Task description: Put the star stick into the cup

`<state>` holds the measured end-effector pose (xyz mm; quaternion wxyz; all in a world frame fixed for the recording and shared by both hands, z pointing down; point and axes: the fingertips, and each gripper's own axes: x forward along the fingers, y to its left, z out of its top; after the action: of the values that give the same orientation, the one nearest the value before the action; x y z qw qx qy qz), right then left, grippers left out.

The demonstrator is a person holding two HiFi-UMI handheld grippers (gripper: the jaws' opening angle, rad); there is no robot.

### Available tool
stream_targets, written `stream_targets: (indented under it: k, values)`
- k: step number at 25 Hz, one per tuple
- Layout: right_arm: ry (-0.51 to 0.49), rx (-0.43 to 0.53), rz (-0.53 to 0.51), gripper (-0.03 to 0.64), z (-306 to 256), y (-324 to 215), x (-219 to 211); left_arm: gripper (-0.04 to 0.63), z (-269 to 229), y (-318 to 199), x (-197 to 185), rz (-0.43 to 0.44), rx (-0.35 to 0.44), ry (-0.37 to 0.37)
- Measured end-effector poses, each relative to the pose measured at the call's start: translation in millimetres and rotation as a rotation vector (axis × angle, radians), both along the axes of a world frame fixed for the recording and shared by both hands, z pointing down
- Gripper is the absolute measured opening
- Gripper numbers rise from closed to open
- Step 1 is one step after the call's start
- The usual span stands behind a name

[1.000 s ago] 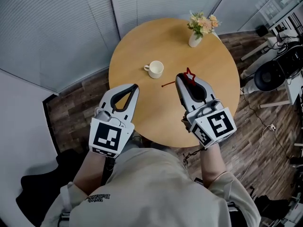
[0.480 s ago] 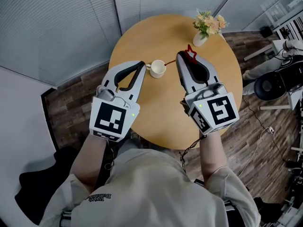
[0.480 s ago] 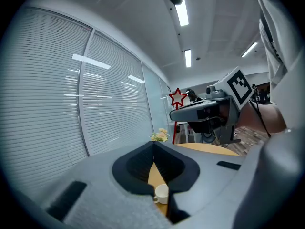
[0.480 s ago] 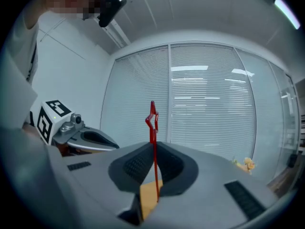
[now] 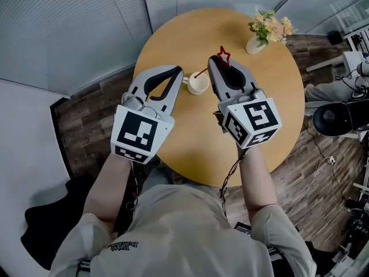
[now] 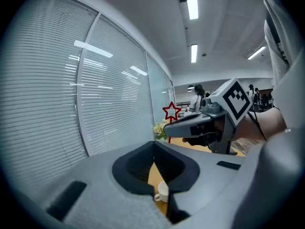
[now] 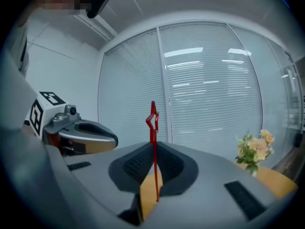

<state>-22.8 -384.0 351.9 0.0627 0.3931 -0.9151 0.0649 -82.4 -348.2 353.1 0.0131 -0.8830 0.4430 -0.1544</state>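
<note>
Pale slatted blinds close off the back of the room, and in front of them stands a round wooden table point(image 5: 259, 114) on a dark plank floor. A person leans over it with a gripper in each hand. The right gripper point(image 5: 214, 62) has its jaws pressed together on the star stick point(image 5: 223, 57), a thin red rod with an outlined red star on top. Seen along its own jaws, the rod stands nearly upright between them, the star well above the tips and a short length showing below. From above, the lower end slants off the tips toward the left gripper point(image 5: 176, 71) and reaches the rim of the white cup point(image 5: 199, 83). Whether the end is inside the cup or only over it, I cannot quite make out. The cup stands on the table between the two sets of tips, just beside the left ones, with its handle turned toward them. The left gripper's jaws meet at the tips with nothing between them, and it is held above the table edge. Beyond the right gripper, well apart from it, a small white vase point(image 5: 255, 44) of pale flowers sits near the far rim.
</note>
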Motion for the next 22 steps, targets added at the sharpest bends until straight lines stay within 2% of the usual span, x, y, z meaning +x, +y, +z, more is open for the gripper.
stream_targets:
  k: [8, 11, 15, 19, 22]
  values:
    - [0.065, -0.113, 0.042, 0.035, 88, -35, 7, 0.021, 64, -26, 5, 0.001, -0.107, -0.009]
    - [0.069, -0.141, 0.063, 0.035, 115, -44, 9, 0.021, 92, -31, 6, 0.0, -0.144, -0.039]
    - [0.078, -0.185, 0.077, 0.037, 152, -49, 8, 0.021, 121, -29, 8, 0.002, -0.186, -0.046]
    - [0.082, -0.216, 0.071, 0.037, 177, -49, 2, 0.021, 151, -21, 12, -0.004, -0.26, -0.041]
    - [0.088, -0.236, 0.065, 0.037, 191, -51, -3, 0.021, 155, -17, 17, 0.016, -0.271, -0.034]
